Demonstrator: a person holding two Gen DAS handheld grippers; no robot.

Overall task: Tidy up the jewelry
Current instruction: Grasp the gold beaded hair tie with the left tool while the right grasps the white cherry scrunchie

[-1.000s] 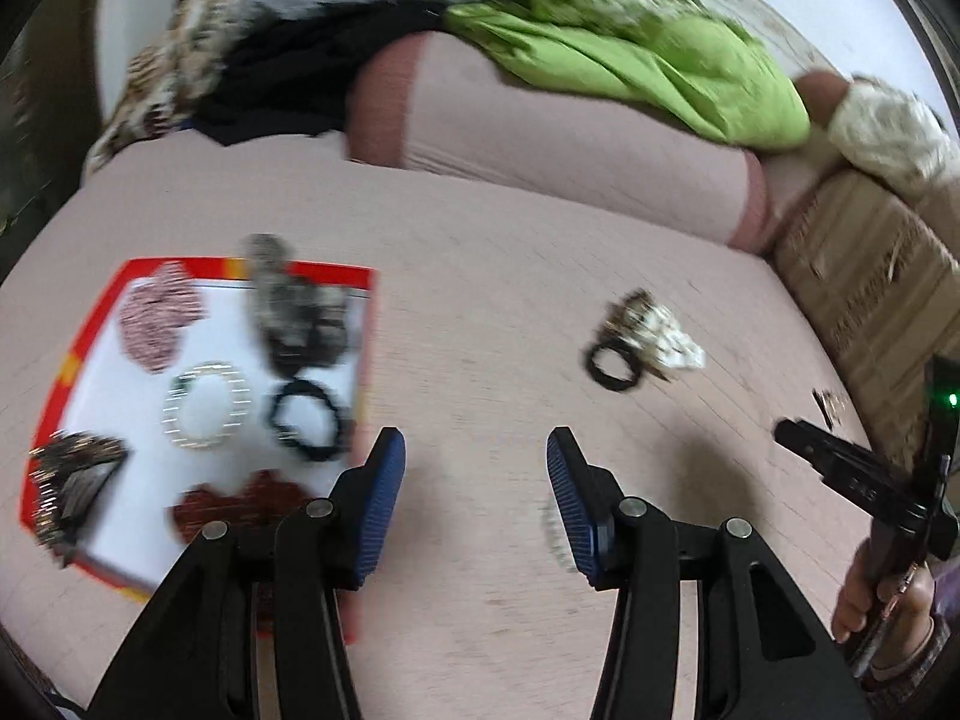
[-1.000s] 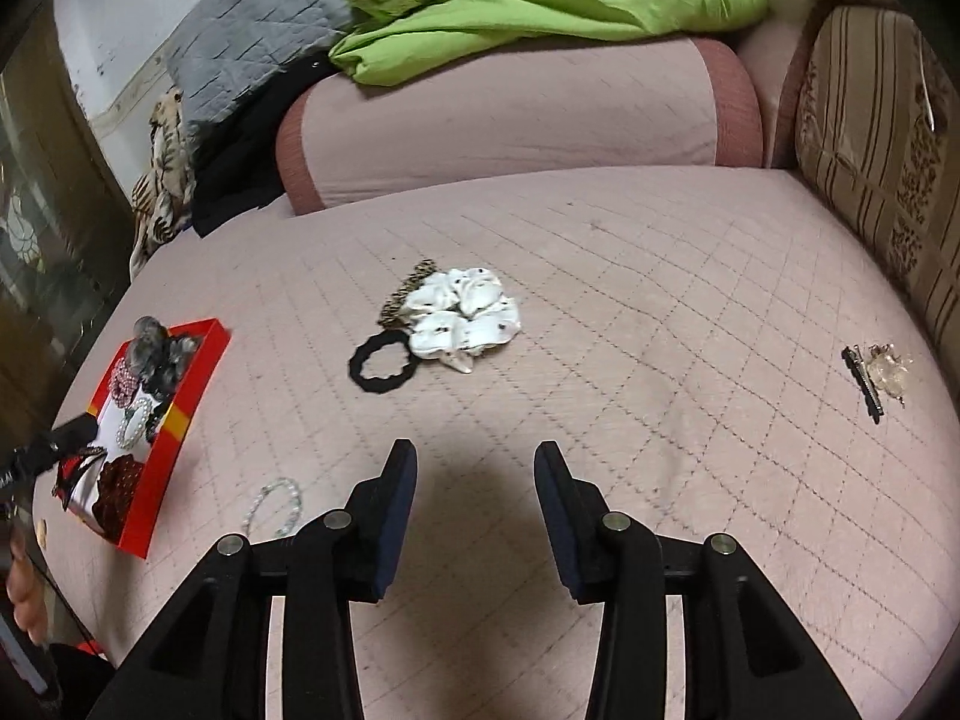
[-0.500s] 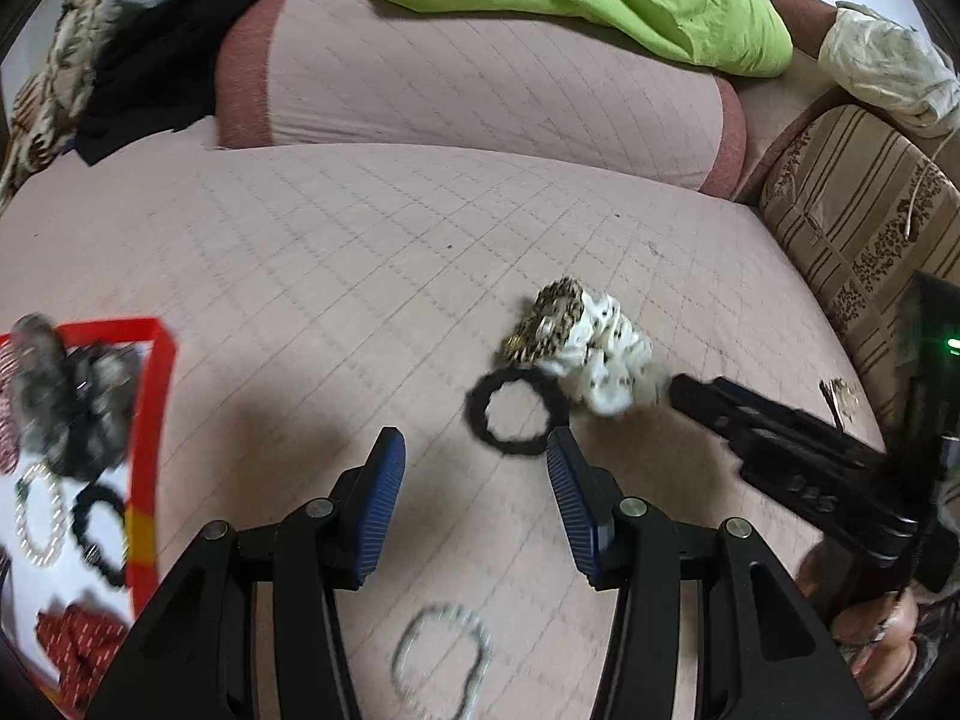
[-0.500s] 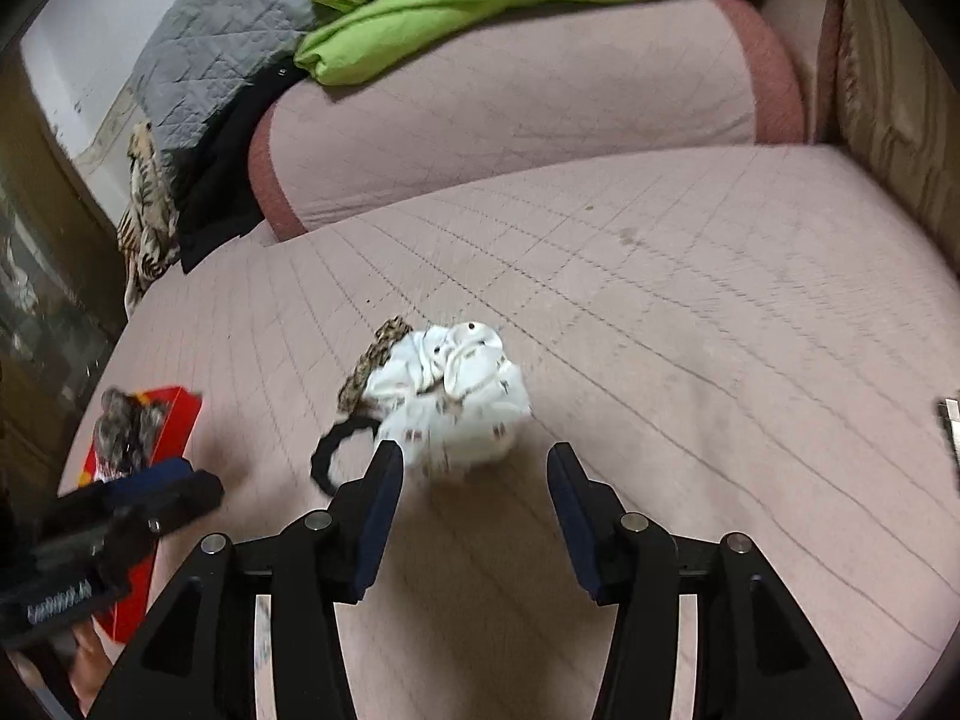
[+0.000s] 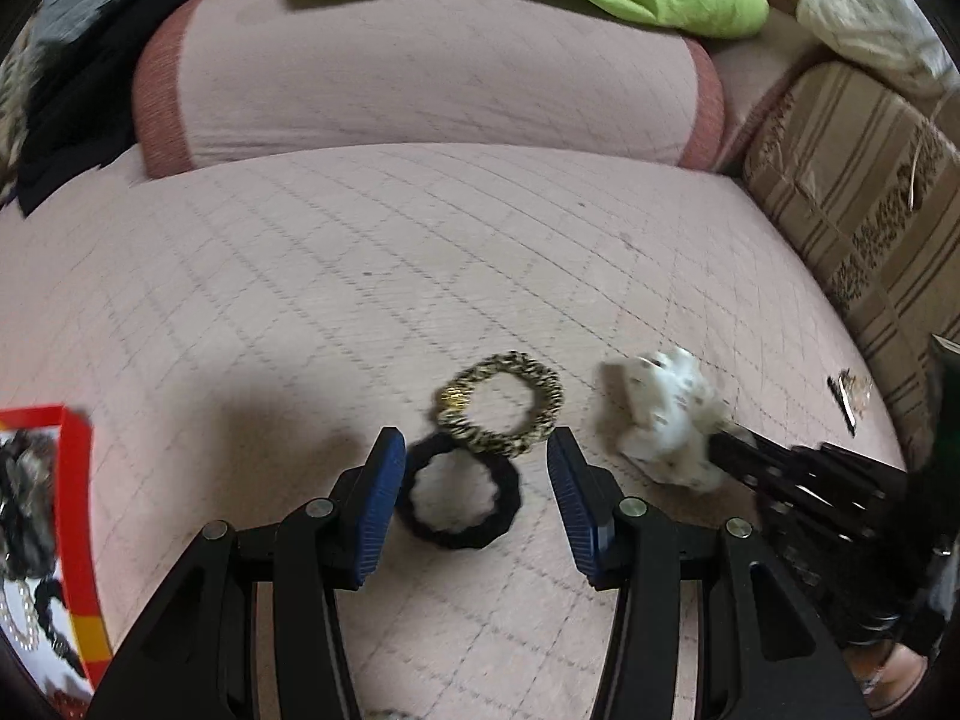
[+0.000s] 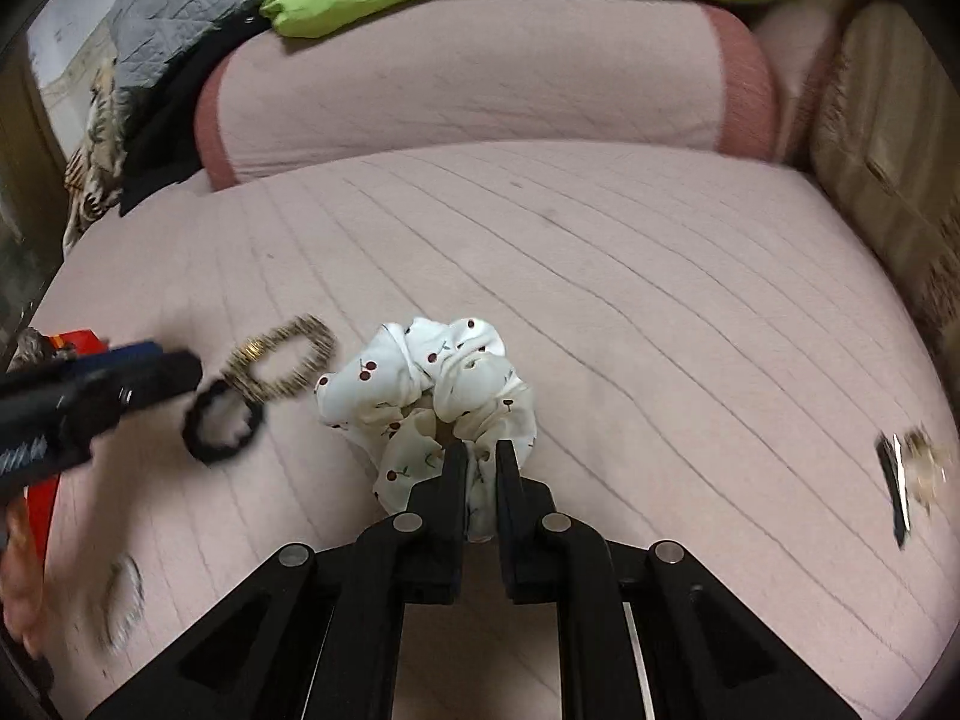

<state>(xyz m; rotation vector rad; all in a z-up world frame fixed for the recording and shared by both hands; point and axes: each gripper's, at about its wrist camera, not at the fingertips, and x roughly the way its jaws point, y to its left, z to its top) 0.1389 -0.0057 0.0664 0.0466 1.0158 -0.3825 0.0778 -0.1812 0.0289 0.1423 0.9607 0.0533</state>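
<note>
My right gripper [image 6: 480, 457] is shut on the near edge of a white cherry-print scrunchie [image 6: 432, 384]; the left wrist view shows it [image 5: 666, 414] at the tip of that gripper. My left gripper [image 5: 474, 474] is open, its blue pads on either side of a black hair tie [image 5: 459, 498] lying on the pink bed. A gold leopard-print scrunchie [image 5: 498, 405] overlaps the black tie's far edge. Both also show in the right wrist view, the black tie [image 6: 223, 427] and the gold scrunchie [image 6: 282, 360], beside my left gripper [image 6: 150, 378].
A red-rimmed tray [image 5: 75, 540] with hair ties and a pearl bracelet sits at the left. A loose pearl bracelet [image 6: 123, 600] lies near the bed's front. A black clip and small gold pieces [image 6: 909, 474] lie at the right. A pink bolster [image 5: 420, 78] and striped cushion [image 5: 858, 198] border the bed.
My right gripper has closed on the white scrunchie and pulled it right, away from the other two. My left gripper has moved forward over the black hair tie.
</note>
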